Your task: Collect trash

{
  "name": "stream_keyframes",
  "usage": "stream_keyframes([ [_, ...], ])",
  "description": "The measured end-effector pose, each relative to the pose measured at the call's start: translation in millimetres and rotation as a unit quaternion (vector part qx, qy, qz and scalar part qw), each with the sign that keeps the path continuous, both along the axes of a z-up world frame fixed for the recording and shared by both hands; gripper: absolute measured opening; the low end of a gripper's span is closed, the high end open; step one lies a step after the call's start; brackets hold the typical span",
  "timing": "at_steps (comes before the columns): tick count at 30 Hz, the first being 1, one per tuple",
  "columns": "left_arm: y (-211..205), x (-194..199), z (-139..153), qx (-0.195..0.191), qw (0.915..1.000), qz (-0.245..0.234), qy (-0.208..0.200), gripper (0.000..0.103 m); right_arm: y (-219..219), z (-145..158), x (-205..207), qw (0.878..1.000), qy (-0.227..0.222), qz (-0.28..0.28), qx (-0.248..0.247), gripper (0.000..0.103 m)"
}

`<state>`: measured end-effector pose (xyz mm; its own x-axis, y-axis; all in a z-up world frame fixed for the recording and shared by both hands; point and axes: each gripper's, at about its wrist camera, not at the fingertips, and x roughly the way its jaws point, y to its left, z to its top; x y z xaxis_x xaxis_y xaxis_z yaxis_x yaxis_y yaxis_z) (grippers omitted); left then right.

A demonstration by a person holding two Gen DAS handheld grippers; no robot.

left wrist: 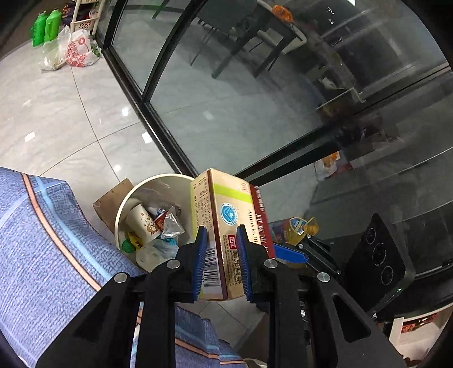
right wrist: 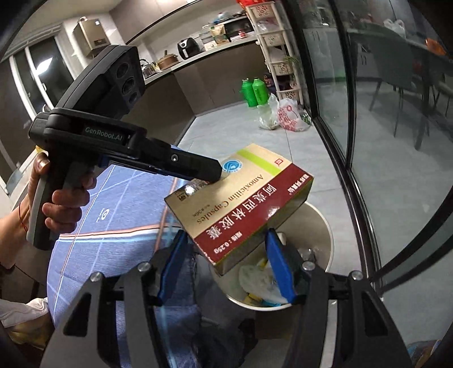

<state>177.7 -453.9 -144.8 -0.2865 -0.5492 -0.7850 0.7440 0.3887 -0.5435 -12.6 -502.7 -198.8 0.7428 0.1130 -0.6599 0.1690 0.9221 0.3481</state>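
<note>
My left gripper [left wrist: 222, 235] is shut on a gold and dark red amoxicillin box [left wrist: 226, 215] and holds it in the air over the rim of a white round trash bin [left wrist: 147, 184]. The bin holds a paper cup, wrappers and plastic bags. In the right wrist view the same box [right wrist: 240, 201] hangs above the bin [right wrist: 322, 223], gripped by the left gripper's fingers [right wrist: 209, 169]. My right gripper [right wrist: 225, 240] is open and empty; the box's lower end lies just above the space between its blue pads.
A table with a blue patterned cloth [left wrist: 36, 232] stands left of the bin. A black-framed glass partition [left wrist: 158, 124] runs close behind the bin. Plastic bags [left wrist: 76, 48] and green bottles [left wrist: 46, 25] sit on the tiled floor far off. A cardboard piece [left wrist: 110, 198] lies by the bin.
</note>
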Motion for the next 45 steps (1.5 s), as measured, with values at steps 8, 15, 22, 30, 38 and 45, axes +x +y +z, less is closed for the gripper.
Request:
stream_keyframes([
  [8, -6, 16, -23, 0.05, 0.9948, 0.052, -0.073, 0.077, -13, -43, 8, 0.999, 0.039, -0.014, 0.019, 0.084],
  [15, -3, 16, -22, 0.055, 0.9902, 0.063, -0.112, 0.093, -11, -53, 6, 0.998, 0.042, -0.03, 0.021, 0.1],
  [22, -5, 6, -12, 0.066, 0.9841, 0.054, -0.156, 0.095, -8, -47, 13, 0.998, 0.052, -0.043, 0.018, 0.1],
  [30, 17, 3, 10, 0.052, 0.979, 0.077, -0.181, 0.095, 3, -34, 11, 0.998, 0.053, -0.046, 0.01, 0.1],
  [38, 96, -31, 58, 0.048, 0.9413, 0.157, -0.295, 0.095, 35, 10, -3, 0.997, 0.039, -0.07, -0.019, 0.1],
  [45, 202, -76, 99, 0.04, 0.8979, 0.259, -0.354, 0.095, 100, 66, -10, 0.992, 0.014, -0.069, -0.103, 0.1],
])
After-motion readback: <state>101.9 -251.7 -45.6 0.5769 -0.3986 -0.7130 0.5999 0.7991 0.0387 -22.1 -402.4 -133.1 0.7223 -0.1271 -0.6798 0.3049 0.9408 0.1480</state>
